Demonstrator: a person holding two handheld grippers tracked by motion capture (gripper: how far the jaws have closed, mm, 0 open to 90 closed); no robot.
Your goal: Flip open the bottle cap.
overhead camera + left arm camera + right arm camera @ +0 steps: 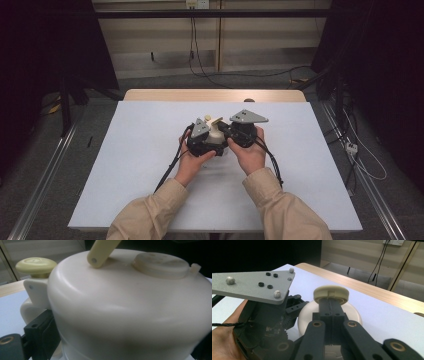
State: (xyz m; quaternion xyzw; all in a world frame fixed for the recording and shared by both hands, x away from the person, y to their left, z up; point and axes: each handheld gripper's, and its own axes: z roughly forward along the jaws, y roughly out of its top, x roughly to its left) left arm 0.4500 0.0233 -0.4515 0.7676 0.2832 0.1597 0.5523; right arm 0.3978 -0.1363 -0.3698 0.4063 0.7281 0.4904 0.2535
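Cream-white plastic kettle-shaped pot (216, 135), with a domed body and a pale yellow round knob, stands near the middle of the white table mat (140, 165), between the two hand-held grippers. In the left gripper view the domed wall (130, 315) is very close to the camera, with a round lid disc (161, 265) on top, a pale yellow strap handle (100, 252) pinned at its shoulder, and a pale yellow mushroom-shaped button (36, 265) on a white bracket at the left. One black jaw lies against the lower left of the body; the other is out of frame, so whether the left gripper (203, 142) is clamped on the pot or merely steadying it cannot be told. It probably serves to brace the body. The right gripper (329, 312) has its jaws fully together, their tips directly under the pale yellow round cap (331, 293) of the knob; judged from this view they appear to pinch its stem, though the contact itself is hidden. Such a hold would suit lifting or turning the knob while the other hand (192, 162) keeps the pot from shifting. The right hand (248, 152) rests near the table's centre.
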